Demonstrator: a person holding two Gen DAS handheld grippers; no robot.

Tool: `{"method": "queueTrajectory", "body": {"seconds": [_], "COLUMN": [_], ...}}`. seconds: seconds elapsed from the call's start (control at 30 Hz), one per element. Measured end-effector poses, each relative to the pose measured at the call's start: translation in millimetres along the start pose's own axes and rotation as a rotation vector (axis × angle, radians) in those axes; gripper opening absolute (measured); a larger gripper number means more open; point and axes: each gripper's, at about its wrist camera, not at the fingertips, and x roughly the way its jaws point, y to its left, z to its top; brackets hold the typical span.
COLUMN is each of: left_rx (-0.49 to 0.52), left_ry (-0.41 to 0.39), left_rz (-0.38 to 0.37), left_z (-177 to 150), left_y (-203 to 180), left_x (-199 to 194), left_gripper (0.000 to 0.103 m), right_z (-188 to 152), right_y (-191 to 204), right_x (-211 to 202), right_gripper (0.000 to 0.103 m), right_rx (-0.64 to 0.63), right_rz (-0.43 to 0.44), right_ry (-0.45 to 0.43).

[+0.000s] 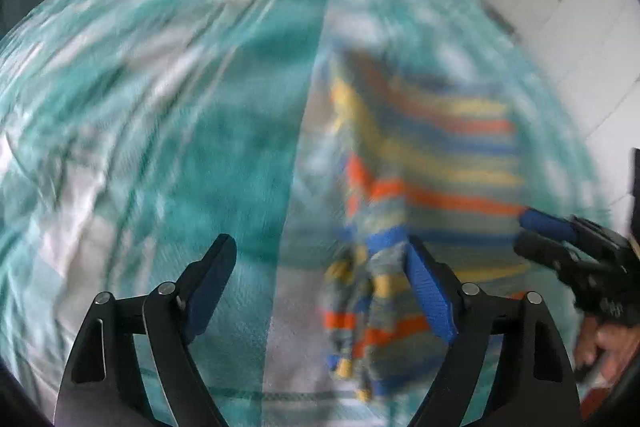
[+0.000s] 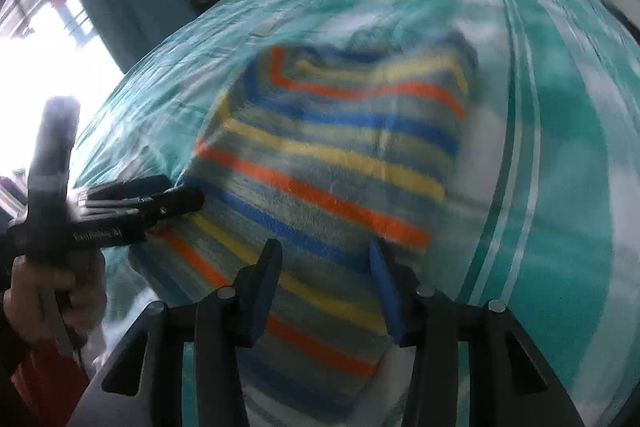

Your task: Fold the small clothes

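The left gripper (image 1: 320, 259) stands wide open and empty above the bedspread (image 1: 160, 107), the striped garment (image 1: 432, 155) (blurred) just beside its right finger. The right gripper (image 2: 324, 259), half open, hovers over the garment's near edge, gripping nothing.

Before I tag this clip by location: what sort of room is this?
Likely a bedroom: a striped garment lies on a bed with a teal checked cover, and a window sits beside it.

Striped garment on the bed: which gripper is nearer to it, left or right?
Right, probably. The right gripper hovers directly over the striped garment, cloth showing between its open jaws. The left gripper sits at the garment's side edge, mostly over the bedsheet.
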Motion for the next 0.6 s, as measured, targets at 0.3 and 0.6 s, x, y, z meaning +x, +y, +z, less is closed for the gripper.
{"method": "queueTrajectory", "body": {"seconds": [0.3, 0.6], "left_rx": [0.072, 0.003], "left_ry": [0.118, 0.041], "left_rz": [0.052, -0.178], "left_z": [35, 14], "left_y": [4, 19], "left_x": [75, 19], "left_gripper": [0.096, 0.098], "right_z": [84, 42], "right_y": [-67, -40], "right_x": [61, -21], "right_gripper": [0.049, 0.064], "right_rx": [0.188, 0.208], "right_rz": [-0.028, 0.063], "right_ry": [0.046, -0.124]}}
